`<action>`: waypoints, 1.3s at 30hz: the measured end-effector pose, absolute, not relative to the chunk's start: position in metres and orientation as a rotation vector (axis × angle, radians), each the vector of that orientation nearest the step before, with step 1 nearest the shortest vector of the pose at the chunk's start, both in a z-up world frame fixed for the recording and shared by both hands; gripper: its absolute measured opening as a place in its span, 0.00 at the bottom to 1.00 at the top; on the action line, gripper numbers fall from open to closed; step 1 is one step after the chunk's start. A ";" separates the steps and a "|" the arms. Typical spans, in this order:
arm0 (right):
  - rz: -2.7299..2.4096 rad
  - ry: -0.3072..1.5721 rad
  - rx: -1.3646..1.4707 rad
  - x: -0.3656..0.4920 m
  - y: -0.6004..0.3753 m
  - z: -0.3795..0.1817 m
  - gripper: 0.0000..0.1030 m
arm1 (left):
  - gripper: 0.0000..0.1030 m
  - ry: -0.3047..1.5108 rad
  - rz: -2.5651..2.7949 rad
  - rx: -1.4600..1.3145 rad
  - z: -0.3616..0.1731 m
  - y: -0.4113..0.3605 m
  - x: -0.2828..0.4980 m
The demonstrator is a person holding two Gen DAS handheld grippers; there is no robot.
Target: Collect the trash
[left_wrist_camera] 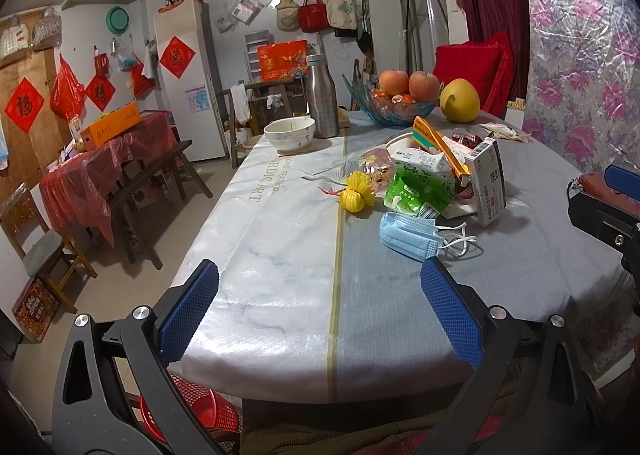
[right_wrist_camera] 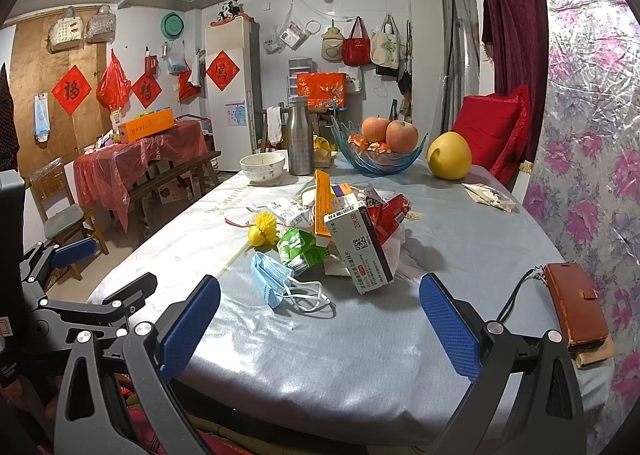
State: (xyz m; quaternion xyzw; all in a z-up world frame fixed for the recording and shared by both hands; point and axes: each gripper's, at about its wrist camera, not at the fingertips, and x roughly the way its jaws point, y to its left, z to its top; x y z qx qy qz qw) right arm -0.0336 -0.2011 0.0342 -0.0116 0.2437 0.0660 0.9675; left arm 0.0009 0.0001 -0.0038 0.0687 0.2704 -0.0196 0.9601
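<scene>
A pile of trash lies mid-table: a blue face mask (left_wrist_camera: 408,235) (right_wrist_camera: 269,279), a green packet (left_wrist_camera: 418,191) (right_wrist_camera: 301,246), a white medicine box (left_wrist_camera: 488,183) (right_wrist_camera: 362,253), an orange box (left_wrist_camera: 436,143) (right_wrist_camera: 322,203), red wrappers (right_wrist_camera: 390,211) and a yellow foam net (left_wrist_camera: 354,193) (right_wrist_camera: 262,231). My left gripper (left_wrist_camera: 320,295) is open and empty over the table's near edge, short of the mask. My right gripper (right_wrist_camera: 320,311) is open and empty, just in front of the mask and box. The left gripper also shows in the right wrist view (right_wrist_camera: 76,255).
A red basket (left_wrist_camera: 192,411) stands on the floor under the table's near edge. A brown phone case (right_wrist_camera: 576,307) lies at the right edge. A white bowl (left_wrist_camera: 289,133), a steel bottle (left_wrist_camera: 322,95), a glass fruit bowl (left_wrist_camera: 394,107) and a pomelo (left_wrist_camera: 460,101) stand at the far end.
</scene>
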 end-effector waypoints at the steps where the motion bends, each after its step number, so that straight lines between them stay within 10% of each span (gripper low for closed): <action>1: 0.134 0.493 -0.023 -0.034 -0.201 0.034 0.95 | 0.94 0.548 -0.040 0.140 -0.004 0.000 0.001; 39: 0.137 0.504 -0.017 -0.029 -0.200 0.028 0.95 | 0.94 0.565 -0.043 0.136 -0.016 0.003 -0.002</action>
